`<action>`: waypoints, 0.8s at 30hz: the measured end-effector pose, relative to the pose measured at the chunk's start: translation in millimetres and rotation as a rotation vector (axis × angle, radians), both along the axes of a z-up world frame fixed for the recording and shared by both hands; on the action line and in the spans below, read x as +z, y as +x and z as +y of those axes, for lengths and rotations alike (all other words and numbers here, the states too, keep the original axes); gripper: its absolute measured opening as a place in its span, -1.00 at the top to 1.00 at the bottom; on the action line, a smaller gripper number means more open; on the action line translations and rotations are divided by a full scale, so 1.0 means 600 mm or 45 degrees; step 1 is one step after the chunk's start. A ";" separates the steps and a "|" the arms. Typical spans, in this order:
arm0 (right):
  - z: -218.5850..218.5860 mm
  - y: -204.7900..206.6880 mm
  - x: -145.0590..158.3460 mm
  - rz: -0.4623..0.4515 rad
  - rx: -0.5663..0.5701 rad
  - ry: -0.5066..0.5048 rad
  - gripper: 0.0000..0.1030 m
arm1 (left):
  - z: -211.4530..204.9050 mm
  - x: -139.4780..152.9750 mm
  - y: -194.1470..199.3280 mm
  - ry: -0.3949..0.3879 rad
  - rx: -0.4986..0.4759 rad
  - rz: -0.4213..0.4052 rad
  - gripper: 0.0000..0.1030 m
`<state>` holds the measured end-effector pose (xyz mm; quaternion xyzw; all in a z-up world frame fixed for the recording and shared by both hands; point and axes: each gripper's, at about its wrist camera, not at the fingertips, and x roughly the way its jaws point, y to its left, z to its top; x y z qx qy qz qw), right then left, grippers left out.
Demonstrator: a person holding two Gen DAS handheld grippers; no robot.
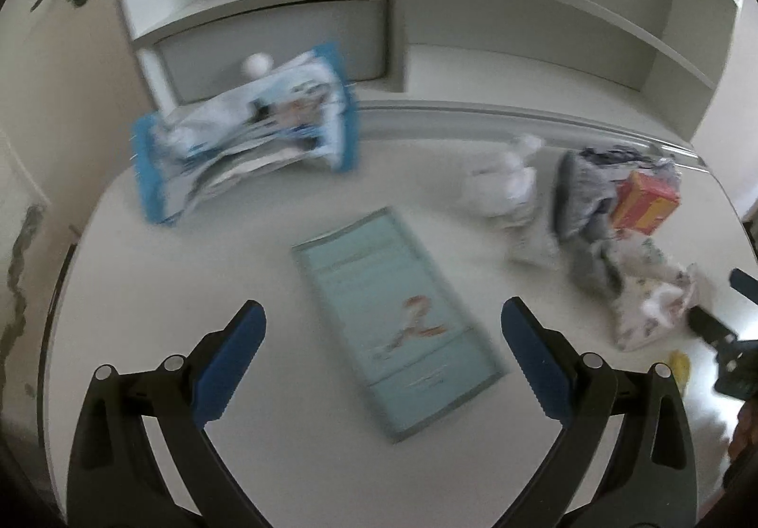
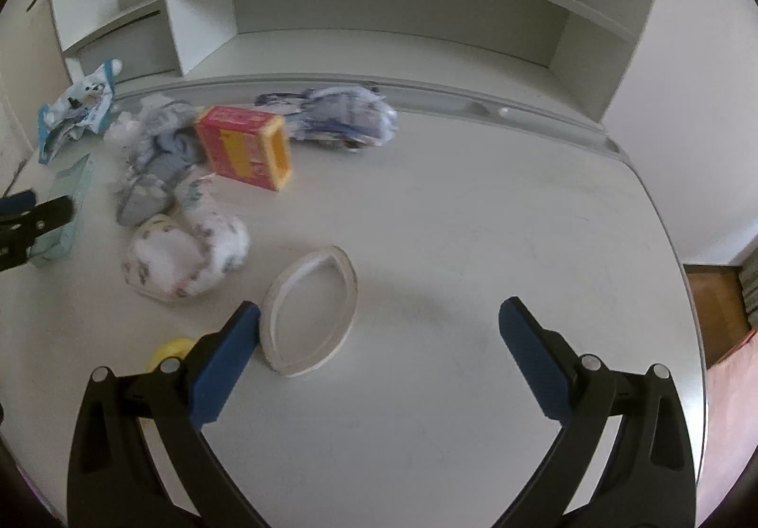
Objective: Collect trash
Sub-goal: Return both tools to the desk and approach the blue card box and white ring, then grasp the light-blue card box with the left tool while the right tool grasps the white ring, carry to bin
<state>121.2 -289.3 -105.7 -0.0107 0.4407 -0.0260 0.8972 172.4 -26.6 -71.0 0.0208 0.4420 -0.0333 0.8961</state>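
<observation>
Presently, left tongs [image 1: 381, 338]: spread wide, empty, above a pale teal box [image 1: 395, 319] lying flat on the white table [image 1: 237, 253]. Blue-and-white wrapper [image 1: 246, 135] at 11 o'clock, against the shelf unit [image 1: 293, 7] along the table's far edge; the left view is blurred, print unreadable. Right tongs [image 2: 379, 336]: spread wide, empty; a white oval ring [image 2: 310, 310] sits just beside the left finger. Open tabletop from 12 to 3 o'clock, out to the rounded right edge. Trash cluster at 10 o'clock: red-and-yellow carton [image 2: 244, 147], crumpled grey wrappers [image 2: 156, 163], patterned white bag [image 2: 184, 255]. Yellow item [image 2: 173, 350] at 8 o'clock, half hidden behind the finger.
</observation>
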 end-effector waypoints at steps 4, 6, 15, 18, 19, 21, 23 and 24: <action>-0.018 -0.005 -0.002 0.002 -0.018 0.019 -0.89 | 0.047 -0.003 -0.007 0.004 0.056 0.007 -0.88; -0.019 -0.004 -0.005 0.007 -0.022 0.040 -0.89 | 0.055 -0.004 -0.002 -0.035 0.085 0.036 -0.88; -0.006 0.001 -0.007 -0.001 -0.022 0.063 -0.88 | -0.058 -0.007 0.019 0.213 -0.027 -0.031 -0.88; -0.009 0.001 -0.009 0.005 -0.017 0.093 -0.85 | -0.034 -0.015 0.010 0.228 -0.010 -0.028 -0.88; -0.009 0.001 -0.009 0.002 -0.017 0.096 -0.83 | -0.017 -0.015 0.007 0.221 0.013 -0.022 -0.88; -0.006 0.000 -0.007 -0.006 -0.011 0.096 -0.72 | 0.011 -0.016 0.006 0.179 0.059 0.000 -0.88; 0.000 -0.003 -0.004 -0.020 0.006 0.100 -0.55 | 0.042 -0.018 0.004 0.094 0.089 0.043 -0.89; 0.002 -0.004 -0.003 -0.025 0.011 0.100 -0.40 | 0.054 -0.020 0.003 0.041 0.092 0.080 -0.88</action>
